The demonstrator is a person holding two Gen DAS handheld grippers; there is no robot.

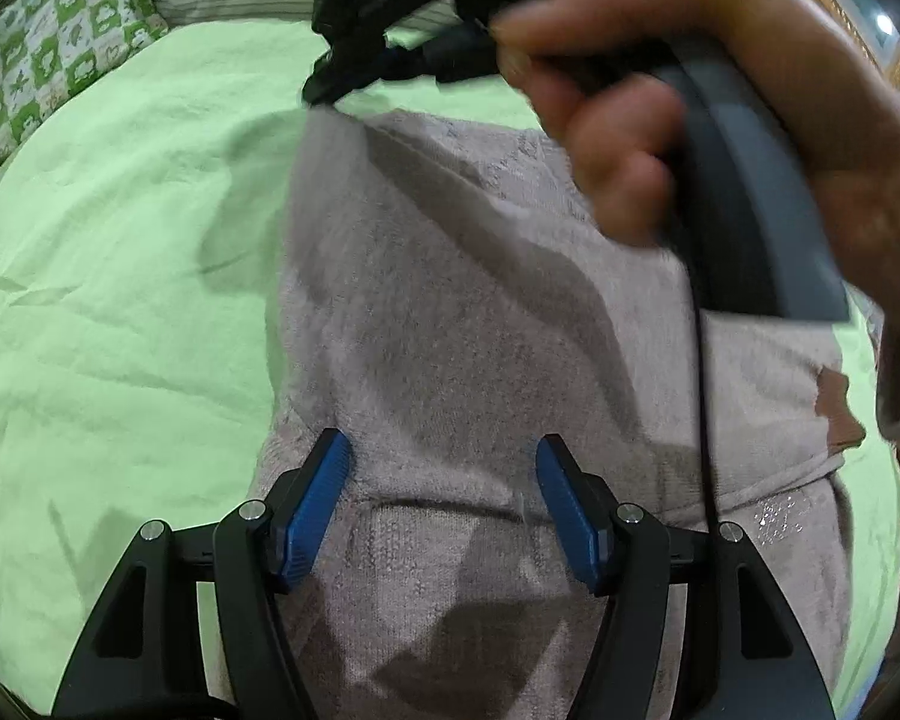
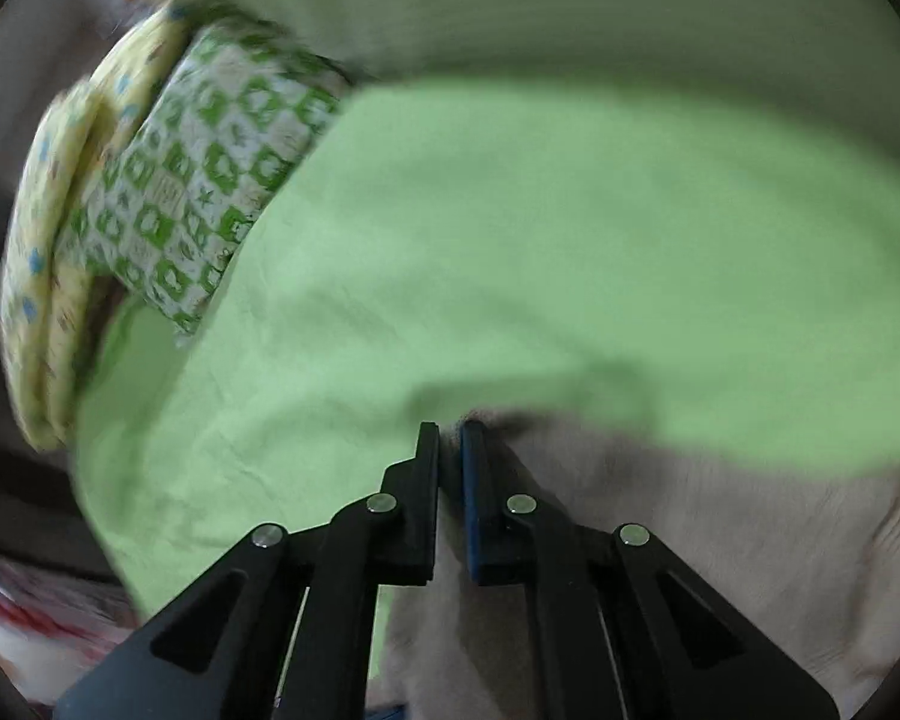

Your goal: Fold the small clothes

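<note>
Grey-pink knit garment (image 1: 450,312) lies on the green bedsheet (image 1: 120,300), one corner lifted. Right claw (image 2: 449,432) is pinched together on that corner's edge, seemingly gripping fabric; frame blurred. Left claw (image 1: 441,450) hovers over the garment, jaws apart. Green-checked pillow (image 2: 210,180) at the bed's edge.

One grey-pink garment (image 1: 450,300), one green bedsheet (image 1: 120,270), one green-checked pillow (image 2: 210,180), one yellow pillow (image 2: 36,252), two grippers (image 1: 444,504)

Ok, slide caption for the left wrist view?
Open left gripper over beige garment; right gripper lifts its corner above green sheet.
</note>
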